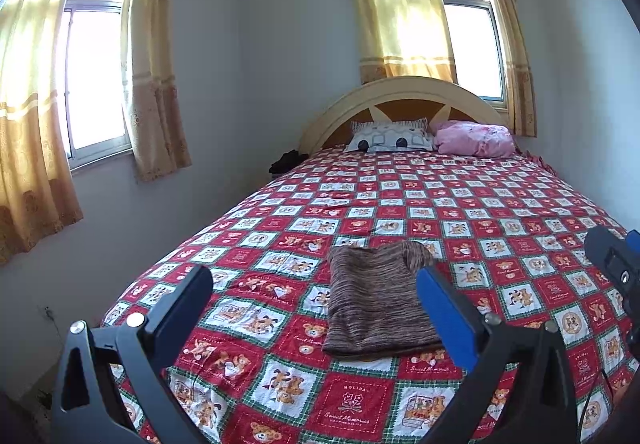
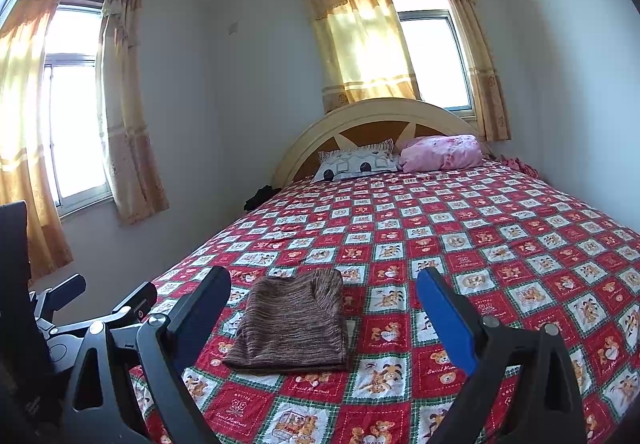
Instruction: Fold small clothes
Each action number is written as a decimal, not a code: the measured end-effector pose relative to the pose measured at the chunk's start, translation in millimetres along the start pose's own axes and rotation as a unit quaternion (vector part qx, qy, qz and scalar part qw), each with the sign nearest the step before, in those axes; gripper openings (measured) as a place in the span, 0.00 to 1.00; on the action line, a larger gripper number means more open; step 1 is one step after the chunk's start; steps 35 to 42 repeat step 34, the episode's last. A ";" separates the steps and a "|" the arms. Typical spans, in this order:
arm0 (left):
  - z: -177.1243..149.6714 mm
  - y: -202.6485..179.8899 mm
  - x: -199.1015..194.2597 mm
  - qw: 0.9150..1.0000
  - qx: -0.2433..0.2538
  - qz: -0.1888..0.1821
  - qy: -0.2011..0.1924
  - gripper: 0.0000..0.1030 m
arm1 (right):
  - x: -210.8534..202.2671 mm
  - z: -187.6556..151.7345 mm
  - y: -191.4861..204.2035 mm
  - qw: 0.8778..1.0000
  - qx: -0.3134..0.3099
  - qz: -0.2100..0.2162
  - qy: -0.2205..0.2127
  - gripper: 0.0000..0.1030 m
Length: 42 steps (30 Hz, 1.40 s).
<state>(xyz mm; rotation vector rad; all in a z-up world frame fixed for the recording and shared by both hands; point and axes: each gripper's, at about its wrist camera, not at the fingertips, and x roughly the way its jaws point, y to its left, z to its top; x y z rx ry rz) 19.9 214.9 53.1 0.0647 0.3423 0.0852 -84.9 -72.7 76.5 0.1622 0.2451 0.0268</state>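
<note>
Ahead, we log the brown garment (image 1: pixel 378 304) folded on the bed (image 1: pixel 500 204), long axis running away, between left gripper (image 1: pixel 316 304) and right gripper (image 2: pixel 324 308), both with fingers apart.

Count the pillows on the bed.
2, both at the headboard. The patterned white pillow lies to the left, the pink pillow to its right, touching it. Nothing suggests more behind them, but that spot is hidden.

A folded brown knit garment (image 1: pixel 380 308) lies flat on the bed (image 1: pixel 400 212), on its red checked bear-print cover. The left tongs (image 1: pixel 316 284) hang above the near end, jaws wide apart, empty. The right tongs (image 1: pixel 616 264) show at the right edge. 2 pillows (image 1: pixel 432 138) rest against the headboard (image 1: pixel 400 96).
</note>
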 end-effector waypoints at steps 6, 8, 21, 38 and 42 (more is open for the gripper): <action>-0.4 1.0 2.6 1.000 -0.001 -0.003 0.007 1.00 | 0.0 -0.5 -0.4 1.000 0.001 0.001 0.001 0.92; -0.5 0.9 2.7 1.000 -0.002 -0.003 0.008 1.00 | 0.0 -0.7 -0.2 1.000 0.001 0.001 0.001 0.92; -1.5 1.6 4.7 1.000 -0.003 0.004 0.002 1.00 | 2.4 -3.0 -2.2 1.000 0.002 -0.002 0.003 0.92; -5.3 5.2 17.1 0.999 -0.019 -0.020 0.035 1.00 | 9.8 -8.3 -4.5 1.000 0.010 -0.004 0.014 0.92; -5.3 5.2 17.1 0.999 -0.019 -0.020 0.035 1.00 | 9.8 -8.3 -4.5 1.000 0.010 -0.004 0.014 0.92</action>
